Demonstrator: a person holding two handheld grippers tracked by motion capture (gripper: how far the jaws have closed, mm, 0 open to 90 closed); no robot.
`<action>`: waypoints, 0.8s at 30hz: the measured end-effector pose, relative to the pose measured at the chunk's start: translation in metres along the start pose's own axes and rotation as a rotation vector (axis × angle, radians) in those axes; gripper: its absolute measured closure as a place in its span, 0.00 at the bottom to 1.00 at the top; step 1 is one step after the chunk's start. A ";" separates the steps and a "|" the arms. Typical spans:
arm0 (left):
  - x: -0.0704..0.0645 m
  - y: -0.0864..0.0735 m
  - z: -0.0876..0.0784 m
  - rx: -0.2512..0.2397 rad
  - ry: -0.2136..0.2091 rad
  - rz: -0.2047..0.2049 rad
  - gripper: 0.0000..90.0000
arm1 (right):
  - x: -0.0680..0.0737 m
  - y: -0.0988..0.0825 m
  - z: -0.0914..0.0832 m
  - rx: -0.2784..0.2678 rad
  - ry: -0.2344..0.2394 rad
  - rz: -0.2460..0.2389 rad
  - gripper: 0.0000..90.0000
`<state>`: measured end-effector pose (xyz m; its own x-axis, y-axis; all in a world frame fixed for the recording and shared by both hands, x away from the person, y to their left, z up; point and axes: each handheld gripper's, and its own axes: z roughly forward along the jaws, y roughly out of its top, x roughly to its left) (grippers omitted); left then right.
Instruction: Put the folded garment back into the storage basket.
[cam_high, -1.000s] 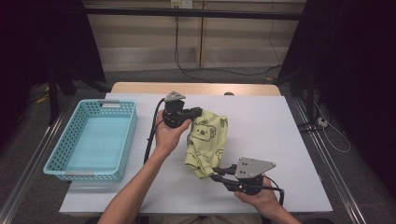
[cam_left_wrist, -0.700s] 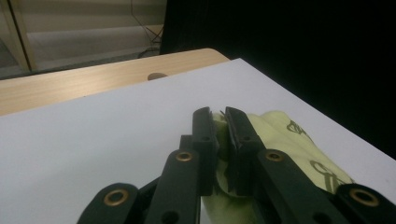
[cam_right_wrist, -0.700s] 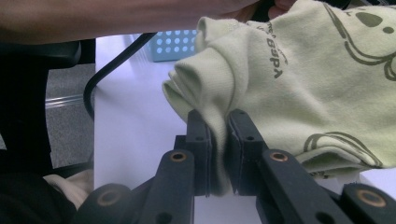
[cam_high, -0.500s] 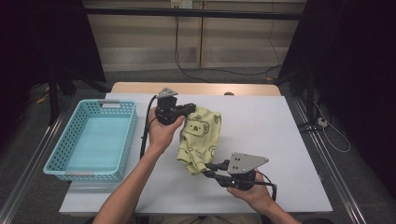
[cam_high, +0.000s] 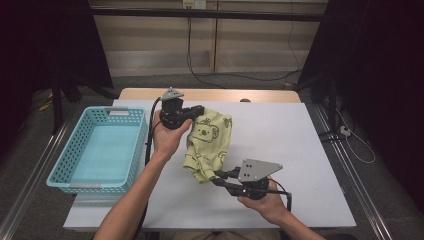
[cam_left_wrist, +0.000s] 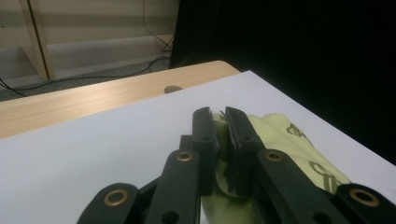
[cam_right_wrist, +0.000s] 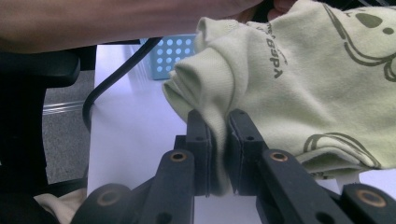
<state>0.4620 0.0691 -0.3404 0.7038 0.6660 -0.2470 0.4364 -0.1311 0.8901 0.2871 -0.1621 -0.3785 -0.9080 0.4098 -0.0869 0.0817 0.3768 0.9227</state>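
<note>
Both claws had clamped the pale green baby garment (cam_high: 209, 145) at mid-table: the left gripper (cam_high: 196, 113) pinched its twelve o'clock edge, the right gripper (cam_high: 218, 176) its six o'clock end, the blue basket (cam_high: 75, 167) at nine o'clock.

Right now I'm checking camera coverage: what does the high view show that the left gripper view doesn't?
High view: the blue basket left of the white table, both hands, and the right gripper shut on the yellow-green garment. Left gripper view: the left gripper pinching cloth close up, and a round hole in the wooden edge. Both: garment, table.
</note>
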 end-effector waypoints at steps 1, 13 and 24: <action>0.001 0.000 -0.001 -0.001 0.001 0.000 0.93 | 0.000 0.000 0.000 0.000 0.000 0.000 0.89; 0.010 0.003 -0.011 -0.006 0.019 -0.002 0.93 | 0.000 0.013 0.016 -0.009 0.023 -0.025 0.89; 0.018 0.009 -0.025 -0.020 0.047 -0.002 0.93 | 0.000 0.025 0.028 -0.037 0.050 -0.041 0.89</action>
<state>0.4647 0.0978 -0.3271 0.6755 0.7002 -0.2313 0.4264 -0.1149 0.8972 0.3008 -0.1294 -0.3657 -0.9297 0.3522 -0.1074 0.0292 0.3613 0.9320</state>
